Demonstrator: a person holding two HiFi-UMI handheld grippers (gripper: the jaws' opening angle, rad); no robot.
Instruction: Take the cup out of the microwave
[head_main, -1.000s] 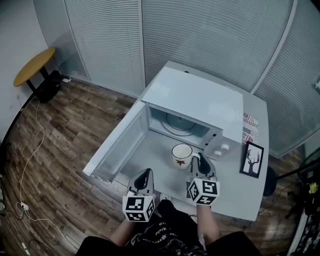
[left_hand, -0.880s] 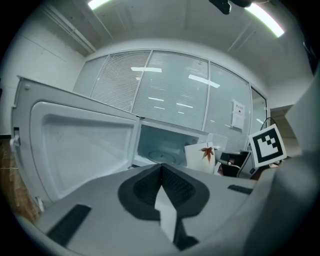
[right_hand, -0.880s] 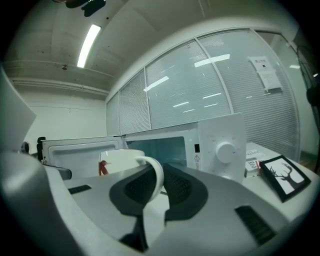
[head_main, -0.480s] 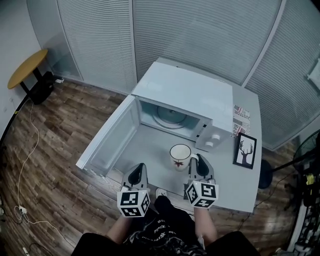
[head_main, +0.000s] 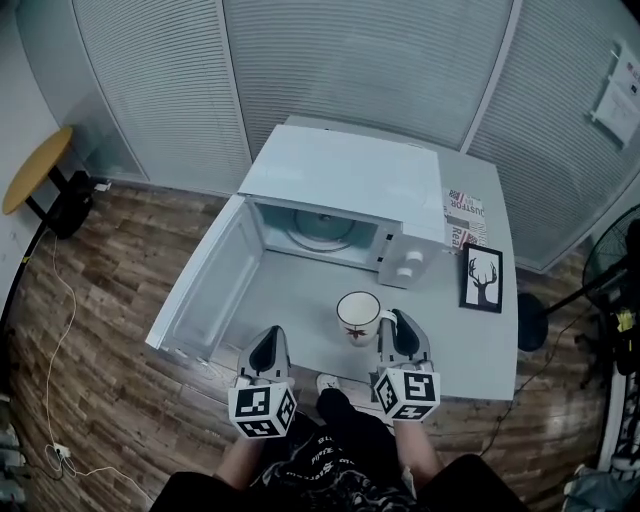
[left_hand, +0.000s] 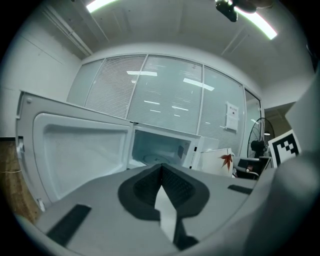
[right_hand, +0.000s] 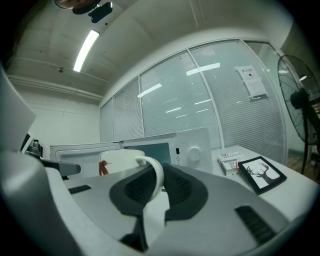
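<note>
- The door (head_main: 205, 285) of the microwave (head_main: 340, 175) hangs wide open at the left, just as it did a second ago
- The left tongs (head_main: 268, 338) are pinched together with nothing between them, low over the near edge of the desk (head_main: 300, 300); they have hardly shifted
- Inside the microwave only the glass turntable (head_main: 322, 232) shows, so the cavity is empty
- The cup (head_main: 358, 312) is outside, over the desk and well in front of the opening; a second ago it was just beyond the mouth, near the knobs (head_main: 410, 262), and it has since been drawn closer to the person
- I judge the removal as good as done, with only setting down and letting go left; whether its base rests on the desk I cannot tell
- The right tongs (head_main: 396, 325) are narrowed onto the cup's handle (right_hand: 158, 175), which sits between the pads, and they have pulled back with it
- The framed deer picture (head_main: 484, 279) and the small box (head_main: 462, 212) at the right lie untouched
</note>
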